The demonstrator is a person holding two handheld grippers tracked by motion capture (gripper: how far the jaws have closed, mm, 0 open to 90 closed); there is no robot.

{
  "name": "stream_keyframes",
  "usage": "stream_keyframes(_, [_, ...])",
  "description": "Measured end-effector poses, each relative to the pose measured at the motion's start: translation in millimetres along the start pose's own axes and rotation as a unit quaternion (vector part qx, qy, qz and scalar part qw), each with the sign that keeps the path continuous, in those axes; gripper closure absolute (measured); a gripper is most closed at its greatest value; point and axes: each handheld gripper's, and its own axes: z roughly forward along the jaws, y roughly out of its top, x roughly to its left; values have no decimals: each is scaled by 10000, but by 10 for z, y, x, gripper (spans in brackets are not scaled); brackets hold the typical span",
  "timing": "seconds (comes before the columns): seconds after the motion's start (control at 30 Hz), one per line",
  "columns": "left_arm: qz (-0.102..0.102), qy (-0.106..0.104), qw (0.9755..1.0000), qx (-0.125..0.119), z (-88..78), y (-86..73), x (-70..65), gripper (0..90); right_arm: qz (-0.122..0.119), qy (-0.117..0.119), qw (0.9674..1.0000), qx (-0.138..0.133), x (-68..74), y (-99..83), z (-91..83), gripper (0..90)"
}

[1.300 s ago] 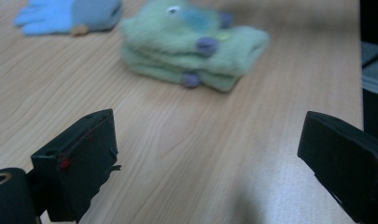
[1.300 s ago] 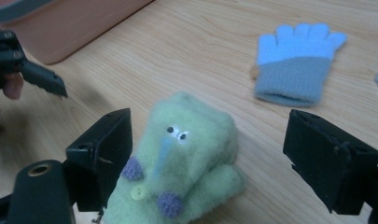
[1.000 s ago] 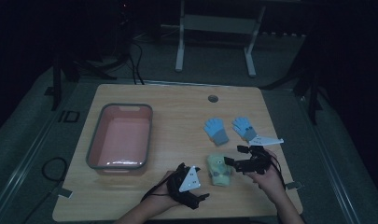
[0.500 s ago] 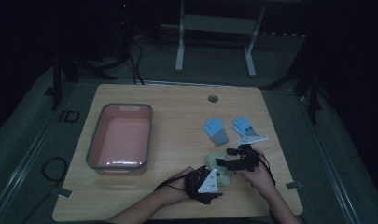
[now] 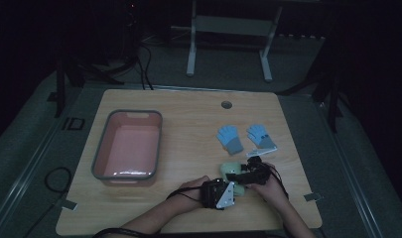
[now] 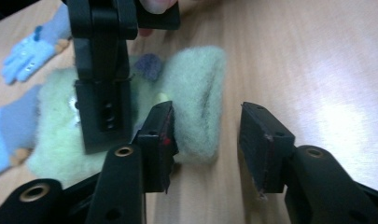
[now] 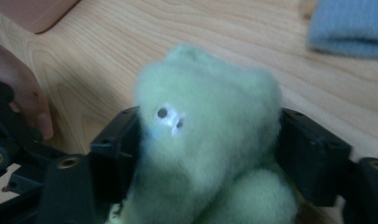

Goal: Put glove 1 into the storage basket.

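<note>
A pale green fuzzy piece [image 5: 230,170] with googly eyes lies on the wooden table [image 5: 188,119] near its front right. My right gripper [image 5: 238,176] comes at it from the right. In the right gripper view, its jaws [image 7: 210,123] have just been closing and press on both sides of the fuzzy piece [image 7: 210,88]. My left gripper [image 5: 234,190] reaches in from the left. In the left gripper view, its jaws [image 6: 207,116] have also been closing around the piece's edge [image 6: 196,84]. One pad touches the fluff; the other stands apart over bare wood.
Two blue gloves [image 5: 230,139] [image 5: 261,138] lie just behind the green piece. A pink tub [image 5: 129,148] with a grey rim stands at the left. A round hole [image 5: 226,104] sits near the table's far edge. In the left gripper view, the right gripper [image 6: 102,70] crosses over the fluff.
The left hand has slid right up to the green piece. The right gripper has come down and left onto it. Both pairs of jaws have narrowed.
</note>
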Motion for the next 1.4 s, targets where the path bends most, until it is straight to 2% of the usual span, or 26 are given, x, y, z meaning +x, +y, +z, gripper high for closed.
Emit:
stream_keyframes(0.1, [147,205,9996,150,45,-4,-8,600,-8,-17,10000,-15,-15,-6,-9,360])
stream_keyframes(0.23, [94,261,9995,144,59,-27,13,688,-11,56,10000,34,-22,-1,-7,482])
stream_keyframes(0.3, [-122,191,9997,85,47,-39,45,732,70,165,9998,70,-34,3,-2,544])
stream_keyframes(0.4, [-643,-96,9979,-21,21,-79,140,765,154,251,9995,114,-36,14,-3,620])
stream_keyframes(0.53, [-779,-148,9969,-11,-22,-81,180,778,168,161,9997,91,-10,43,-27,690])
stream_keyframes(0.57, [-799,-126,9967,-15,-36,-77,186,781,167,200,9996,93,-3,49,-30,699])
stream_keyframes(0.67, [-769,-104,9970,10,-85,-60,211,787,199,228,9995,76,6,75,-37,715])
stream_keyframes(0.73, [-747,-101,9971,44,-140,-50,244,790,282,326,9991,5,10,101,-46,720])
stream_keyframes(0.8, [-751,-126,9970,101,-200,-39,283,793,223,258,9994,5,47,138,-47,723])
stream_keyframes(0.97, [-712,-114,9972,196,-370,-35,363,794,115,294,9995,15,162,282,-32,727])
stream_keyframes(1.1, [-682,-25,9974,249,-517,-38,427,793,67,341,9994,-40,243,398,-22,728])
stream_keyframes(1.17, [-735,-31,9969,262,-578,-45,464,793,41,346,9994,-81,291,469,-13,728])
stream_keyframes(1.4, [-673,95,9969,385,-832,-74,583,793,17,405,9991,-137,446,695,34,728])
